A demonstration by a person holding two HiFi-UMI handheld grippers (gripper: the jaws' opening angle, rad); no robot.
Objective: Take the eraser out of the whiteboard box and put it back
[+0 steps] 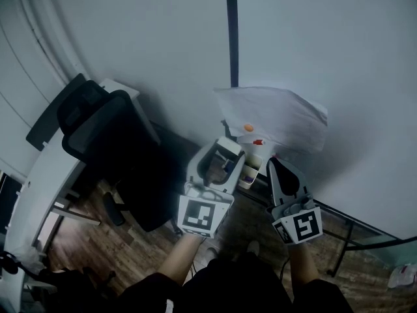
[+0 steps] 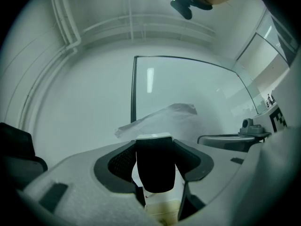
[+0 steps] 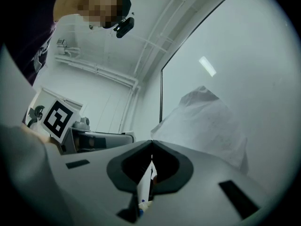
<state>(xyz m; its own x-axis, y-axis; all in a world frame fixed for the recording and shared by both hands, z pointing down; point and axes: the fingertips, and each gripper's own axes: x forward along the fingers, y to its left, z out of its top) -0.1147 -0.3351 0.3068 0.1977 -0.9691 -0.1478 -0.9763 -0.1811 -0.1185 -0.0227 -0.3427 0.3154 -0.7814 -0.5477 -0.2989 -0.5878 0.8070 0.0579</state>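
— What's in my left gripper point(image 1: 223, 155)?
— Its jaws are clamped on the eraser point(image 2: 155, 171), a rounded black block that looks matte and felt-like, with a thin hard white cap on top. You hold it at centre frame in the head view, out of the box point(image 2: 162, 212) and just above it. The box is a smooth cream tub at the bottom edge of the left gripper view.

— And my right gripper point(image 3: 151, 144)?
— Its dark jaws are pressed together tip to tip. In the head view it sits just right of the box, near your left gripper but apart from it.

— What's behind the box?
— A crumpled white sheet point(image 1: 277, 116), creased and slack, lies against the whiteboard point(image 1: 339, 44) at centre right. There is a small orange dot point(image 1: 248, 128) near its lower left corner. The whiteboard is smooth, pale and faintly glossy, and it fills the upper frame. A narrow dark strip point(image 1: 230, 31) runs straight down from the top edge to the sheet.

— And the room?
— At left you have a black chair point(image 1: 111, 142) with a mesh-looking back, beside a white desk point(image 1: 45, 168). The floor point(image 1: 85, 240) at lower left is brown wood planking. In the left gripper view, white pipes point(image 2: 63, 22) run along the white ceiling point(image 2: 141, 8) at upper left.
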